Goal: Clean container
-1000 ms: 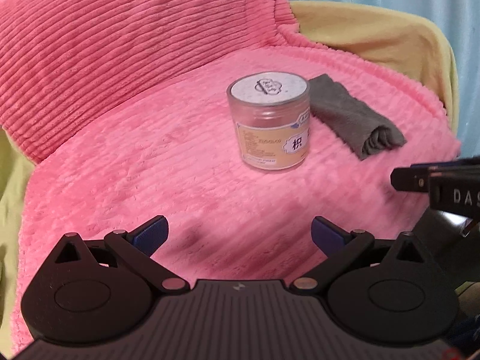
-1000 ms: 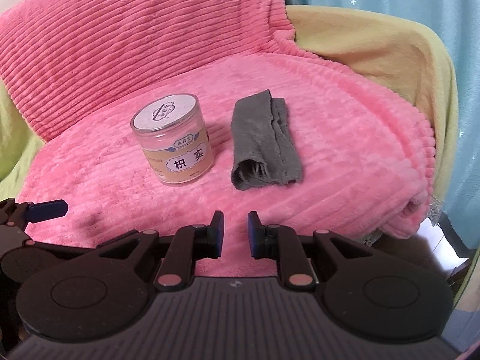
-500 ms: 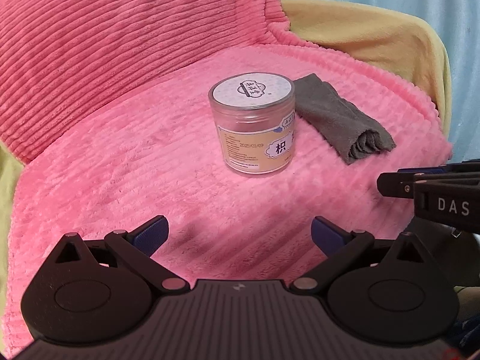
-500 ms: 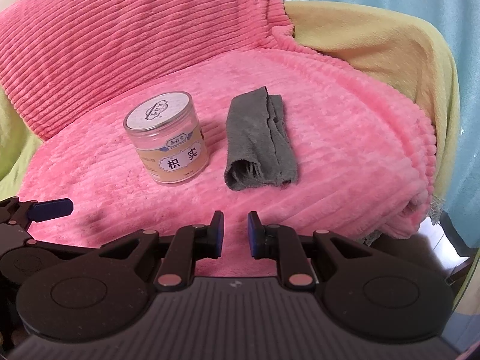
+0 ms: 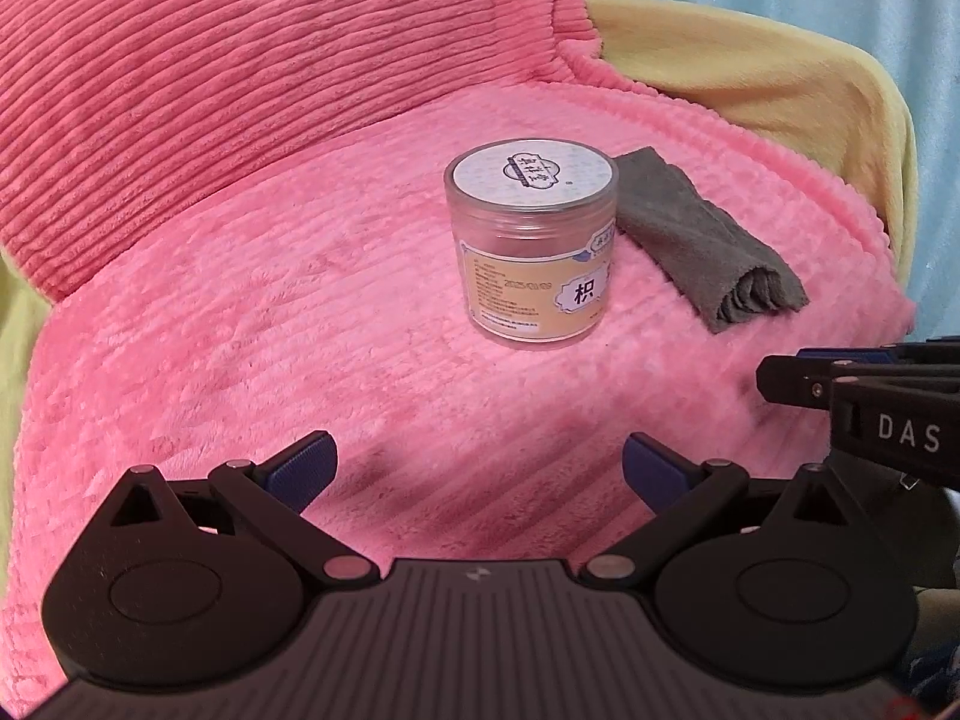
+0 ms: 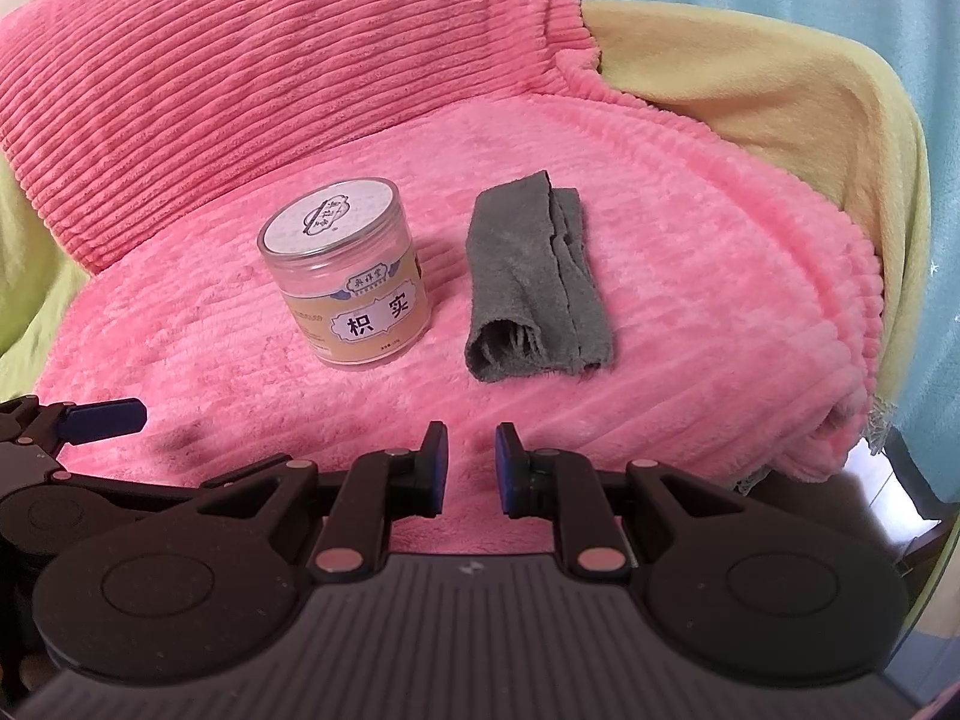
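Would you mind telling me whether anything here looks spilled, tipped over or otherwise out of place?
Nothing stands out. The jar stands upright with its lid on, the folded grey cloth lies beside it without touching, and the pink blanket shows no spills.

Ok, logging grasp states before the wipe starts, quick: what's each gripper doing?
Left gripper: open wide, holding nothing.
Right gripper: open a little, narrow gap, holding nothing.

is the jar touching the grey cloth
Apart. The right wrist view shows a strip of pink blanket plainly between the jar and the cloth; in the left wrist view the jar merely overlaps the cloth.
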Available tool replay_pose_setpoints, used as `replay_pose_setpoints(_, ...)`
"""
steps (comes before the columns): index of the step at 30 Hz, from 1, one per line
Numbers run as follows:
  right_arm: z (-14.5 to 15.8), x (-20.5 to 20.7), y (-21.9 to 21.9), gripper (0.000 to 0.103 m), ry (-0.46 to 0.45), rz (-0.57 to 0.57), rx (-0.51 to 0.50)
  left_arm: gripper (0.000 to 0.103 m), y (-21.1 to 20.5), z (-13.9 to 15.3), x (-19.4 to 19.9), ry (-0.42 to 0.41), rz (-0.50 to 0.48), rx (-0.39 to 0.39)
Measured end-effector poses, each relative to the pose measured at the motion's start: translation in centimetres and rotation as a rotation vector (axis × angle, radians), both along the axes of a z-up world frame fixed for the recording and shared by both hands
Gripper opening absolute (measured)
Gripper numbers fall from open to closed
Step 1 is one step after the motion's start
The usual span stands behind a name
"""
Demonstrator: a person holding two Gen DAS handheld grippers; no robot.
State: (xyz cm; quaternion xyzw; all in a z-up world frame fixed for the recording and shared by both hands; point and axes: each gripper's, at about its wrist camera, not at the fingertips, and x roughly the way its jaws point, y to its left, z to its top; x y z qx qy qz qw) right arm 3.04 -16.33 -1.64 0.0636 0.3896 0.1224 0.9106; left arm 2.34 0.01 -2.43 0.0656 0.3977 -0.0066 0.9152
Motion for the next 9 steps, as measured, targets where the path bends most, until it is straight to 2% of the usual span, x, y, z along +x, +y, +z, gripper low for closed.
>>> replay_pose_setpoints(9, -0.08, 0.01, 0.12, 0.014, -0.001, 0.002, 0.0, 0.102, -0.2, 0.0, -0.15, -0.002, 0.002, 0.006)
